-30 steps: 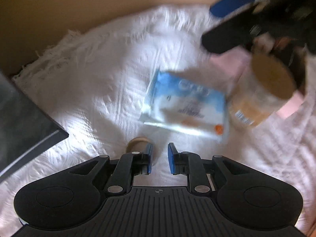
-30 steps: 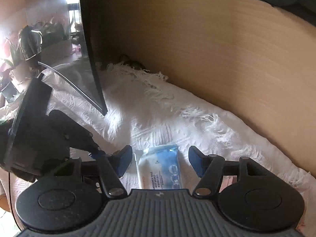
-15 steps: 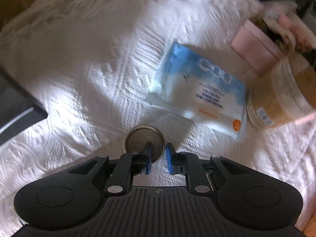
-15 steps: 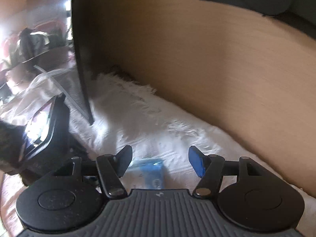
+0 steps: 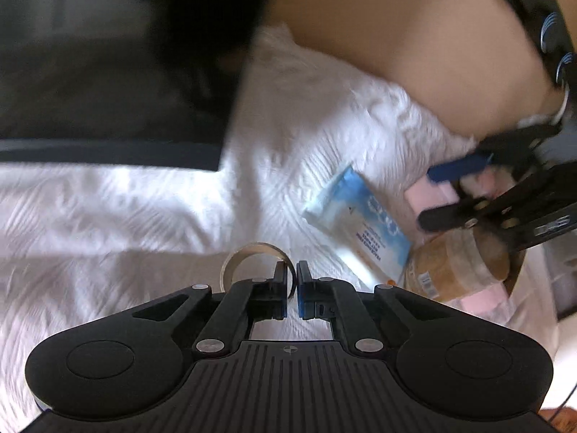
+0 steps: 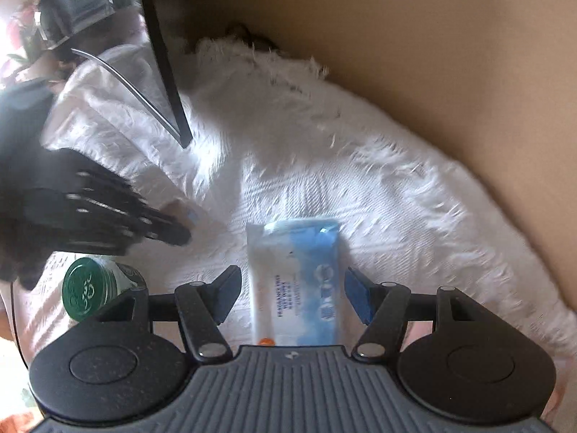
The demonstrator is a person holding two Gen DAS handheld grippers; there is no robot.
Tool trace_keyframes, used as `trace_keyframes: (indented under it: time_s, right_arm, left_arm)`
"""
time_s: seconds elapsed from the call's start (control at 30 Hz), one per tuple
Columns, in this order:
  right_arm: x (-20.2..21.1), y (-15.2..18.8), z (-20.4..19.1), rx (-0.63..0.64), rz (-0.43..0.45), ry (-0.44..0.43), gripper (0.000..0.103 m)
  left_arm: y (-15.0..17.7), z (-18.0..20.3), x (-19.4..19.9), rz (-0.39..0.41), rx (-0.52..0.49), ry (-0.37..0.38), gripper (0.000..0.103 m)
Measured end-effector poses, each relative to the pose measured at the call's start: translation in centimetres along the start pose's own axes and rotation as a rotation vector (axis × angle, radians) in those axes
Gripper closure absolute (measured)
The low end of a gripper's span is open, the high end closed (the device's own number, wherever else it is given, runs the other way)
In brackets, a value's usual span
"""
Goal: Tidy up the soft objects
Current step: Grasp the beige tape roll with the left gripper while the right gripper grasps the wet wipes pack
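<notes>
L gripper [image 5: 292, 281] clenched on the rim of a thin tan ring [image 5: 252, 258], pads nearly touching w/ the ring wall pinched between them; ring stands upright above the white textured cloth [image 5: 126, 209]. R gripper [image 6: 292, 296] released, jaws wide apart, straddling the blue/white wipes pack [image 6: 295, 281] w/o touching it, one finger on each long side. Pack lies flat on the cloth, roughly mid-surface, long axis running along the R gripper's fingers, print facing up. In the L wrist view the same wipes pack [image 5: 357, 223] sits just right of the ring, angled, w/ a tan plastic-wrapped roll [image 5: 454, 267] touching its lower right corner and a pink flat item [image 5: 429, 195] behind it; R gripper [image 5: 454, 195] shows there blurred over the pink item. Green-lidded jar [image 6: 90, 288] on its side, near the R gripper's left finger. Dark flat panel [image 6: 162, 65] stands upright at back left on the cloth. Tan wall [image 6: 414, 54] behind the cloth's fringed edge. L gripper [image 6: 173, 231] blurred in the R wrist view, can't tell details.
</notes>
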State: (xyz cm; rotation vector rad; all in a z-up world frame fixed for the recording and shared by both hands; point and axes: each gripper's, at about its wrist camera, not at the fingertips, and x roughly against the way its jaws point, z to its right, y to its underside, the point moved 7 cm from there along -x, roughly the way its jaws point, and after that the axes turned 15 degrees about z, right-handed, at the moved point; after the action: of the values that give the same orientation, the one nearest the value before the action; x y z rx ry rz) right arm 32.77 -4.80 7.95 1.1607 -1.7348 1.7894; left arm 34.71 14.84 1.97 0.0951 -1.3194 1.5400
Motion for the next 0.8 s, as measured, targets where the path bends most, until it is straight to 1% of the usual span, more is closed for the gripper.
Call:
trace_keyframes:
  time_s: [0.13,0.23,0.3,0.37,0.4,0.43,0.5,0.57,0.63,0.67,0.7,0.73,0.8]
  right_arm:
    - [-2.0,-0.2,-1.6,0.011,-0.089,-0.004,0.039]
    - [-4.5,-0.3,-2.4,0.028,-0.169,0.019,0.039]
    - [-6.2,-0.1,-2.3,0.037,-0.214,0.061,0.039]
    - [-8.0,0.5,-1.8,0.052,-0.271,0.121,0.039]
    - [-8.7,0.8,-1.7,0.062,-0.289,0.144,0.037]
    - [-9.2,0.9,-1.7,0.071,-0.299,0.157,0.030]
    - [-9.9,1.0,-1.8,0.089,-0.322,0.183,0.026]
    - [-10.4,1.2,-1.8,0.096,-0.342,0.205,0.018]
    - [-11.0,1.6,-2.0,0.086,-0.371,0.208,0.017]
    - [-11.3,1.8,-2.0,0.072,-0.386,0.205,0.017]
    - [-11.7,2.2,-2.2,0.056,-0.407,0.202,0.018]
    - [-12.0,2.7,-2.4,0.049,-0.429,0.205,0.016]
    - [-11.7,2.6,-3.1,0.047,-0.400,0.207,0.026]
  left_arm:
    - [-0.3,-1.8,3.2,0.097,0.093,0.008,0.096]
    - [-0.8,-3.3,5.2,0.171,0.161,0.002,0.096]
    - [-0.7,-4.2,6.3,0.208,0.180,-0.013,0.096]
    - [-0.4,-4.8,7.2,0.234,0.190,-0.020,0.096]
    - [-0.2,-5.0,7.5,0.241,0.199,-0.019,0.096]
    - [0.0,-5.2,7.8,0.247,0.210,-0.017,0.096]
    - [0.5,-5.5,8.2,0.252,0.222,-0.016,0.096]
    - [1.0,-5.8,8.5,0.250,0.232,-0.023,0.096]
    - [1.5,-6.3,8.8,0.250,0.249,-0.033,0.096]
    - [2.2,-6.4,8.2,0.250,0.259,-0.037,0.096]
    - [2.4,-6.6,8.4,0.249,0.272,-0.039,0.096]
    - [2.5,-6.7,8.5,0.248,0.284,-0.040,0.096]
    - [2.5,-6.6,8.6,0.254,0.296,-0.037,0.096]
